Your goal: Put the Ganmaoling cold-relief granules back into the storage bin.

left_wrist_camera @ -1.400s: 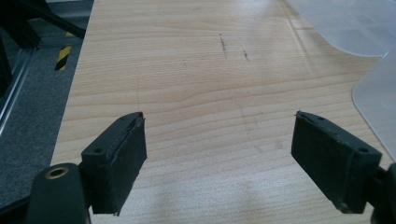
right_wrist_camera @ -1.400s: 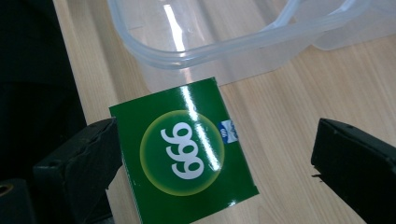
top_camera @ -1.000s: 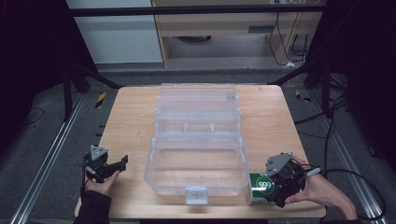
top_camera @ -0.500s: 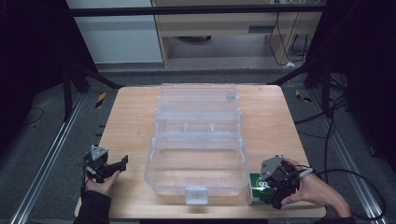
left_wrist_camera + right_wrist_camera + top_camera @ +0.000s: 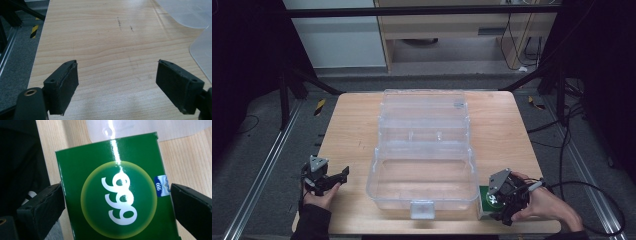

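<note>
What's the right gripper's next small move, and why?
Probably close the jaws. In the right gripper view the green box lies flat on the table between the open jaws of the right gripper: the left pad sits at its edge, the right one slightly apart. Squeezing should secure it for lifting toward the open clear case beside it.

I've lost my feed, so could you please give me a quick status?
Left claw open, idle over bare table. Right claw open, straddling green box, not yet clamped. Clear open case beside box.
</note>
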Tool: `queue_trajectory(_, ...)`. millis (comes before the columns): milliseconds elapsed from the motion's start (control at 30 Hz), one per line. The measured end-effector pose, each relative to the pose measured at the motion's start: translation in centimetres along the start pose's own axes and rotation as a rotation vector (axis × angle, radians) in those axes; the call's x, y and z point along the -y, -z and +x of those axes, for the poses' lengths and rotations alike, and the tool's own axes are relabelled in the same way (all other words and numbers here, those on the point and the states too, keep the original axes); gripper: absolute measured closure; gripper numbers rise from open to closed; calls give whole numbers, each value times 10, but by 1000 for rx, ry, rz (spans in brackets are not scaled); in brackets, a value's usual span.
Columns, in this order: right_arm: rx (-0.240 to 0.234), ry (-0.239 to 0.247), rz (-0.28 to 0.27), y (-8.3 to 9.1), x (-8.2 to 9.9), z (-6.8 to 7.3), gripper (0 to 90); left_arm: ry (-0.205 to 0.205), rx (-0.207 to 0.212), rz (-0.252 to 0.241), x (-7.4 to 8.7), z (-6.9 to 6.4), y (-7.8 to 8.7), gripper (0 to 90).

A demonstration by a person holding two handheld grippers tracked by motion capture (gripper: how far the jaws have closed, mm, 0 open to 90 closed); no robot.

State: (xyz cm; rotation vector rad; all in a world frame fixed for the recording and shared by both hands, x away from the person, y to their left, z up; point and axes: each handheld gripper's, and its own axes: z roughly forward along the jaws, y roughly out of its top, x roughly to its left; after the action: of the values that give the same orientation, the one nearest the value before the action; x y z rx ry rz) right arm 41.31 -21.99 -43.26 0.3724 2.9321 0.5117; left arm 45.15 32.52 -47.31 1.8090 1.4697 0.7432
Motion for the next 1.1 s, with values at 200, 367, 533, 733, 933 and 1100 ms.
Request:
queue_trajectory(200,-12,6,22,-4,-3,0,21,-1,0,1,0,0,0,175)
queue_trajectory(367,-17,24,33,-11,-6,0,36,-3,0,2,0,0,0,175)
queue_trajectory(533,-25,23,52,-15,-7,-1,52,-2,-1,4,0,0,0,175)
queue_trajectory(733,-42,38,75,-18,-8,-2,71,-3,0,6,0,0,-1,175)
queue_trajectory(933,-42,52,79,-18,-7,-3,104,-3,1,7,0,0,-2,175)
queue_trajectory(1100,-52,36,53,-13,-2,-5,151,-4,0,9,0,0,-2,175)
